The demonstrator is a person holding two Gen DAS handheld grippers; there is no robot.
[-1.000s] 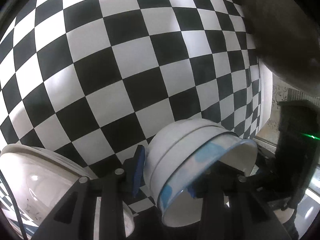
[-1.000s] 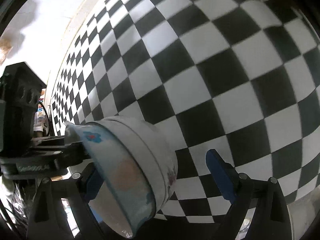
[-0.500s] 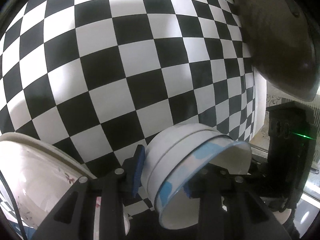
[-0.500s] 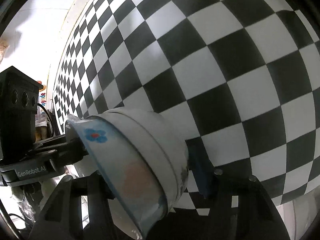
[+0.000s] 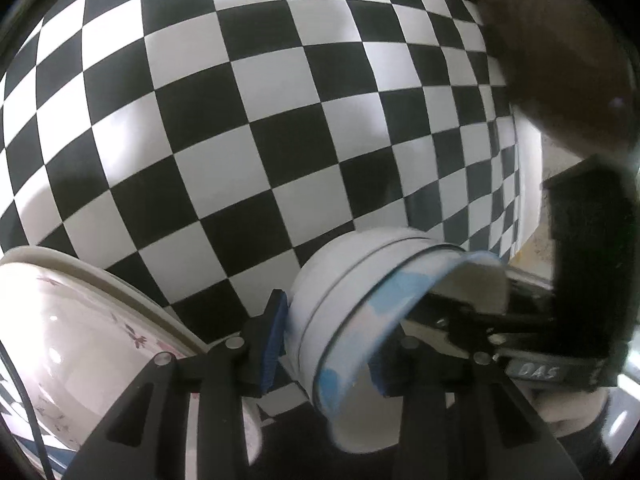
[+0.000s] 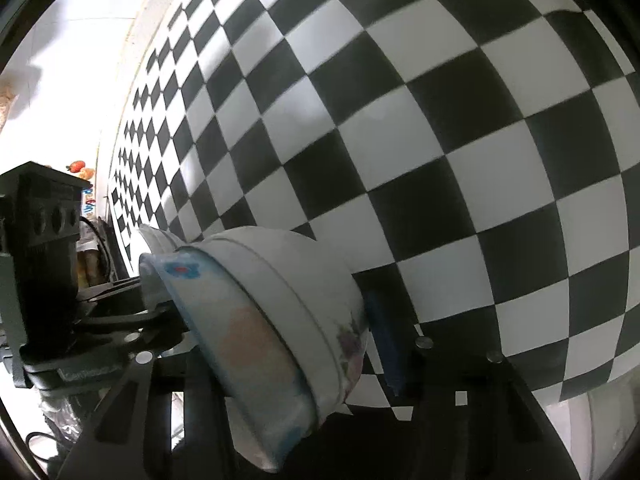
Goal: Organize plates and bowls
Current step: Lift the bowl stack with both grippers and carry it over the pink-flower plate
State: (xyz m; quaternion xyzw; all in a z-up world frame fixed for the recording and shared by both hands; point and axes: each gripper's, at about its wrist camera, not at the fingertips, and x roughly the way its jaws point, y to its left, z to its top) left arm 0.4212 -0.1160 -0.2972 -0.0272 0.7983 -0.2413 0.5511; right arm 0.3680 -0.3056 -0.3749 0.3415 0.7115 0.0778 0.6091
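We are holding the stacked bowls (image 5: 352, 320) tipped on edge above the checkered table (image 5: 240, 128), base away from us. Our left gripper (image 5: 326, 344) is pinching their wall, while our right gripper (image 6: 288, 344), having just been closing, is clamping the opposite side.

The left gripper (image 5: 326, 346) is gripping tightly, while the right gripper (image 6: 288, 340) has just been closing, both pointing steeply down.

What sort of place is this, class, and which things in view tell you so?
Probably a home kitchen or dining area: a black-and-white checked tablecloth, a stack of bowls and a floral bowl beside it. The room itself is barely visible.
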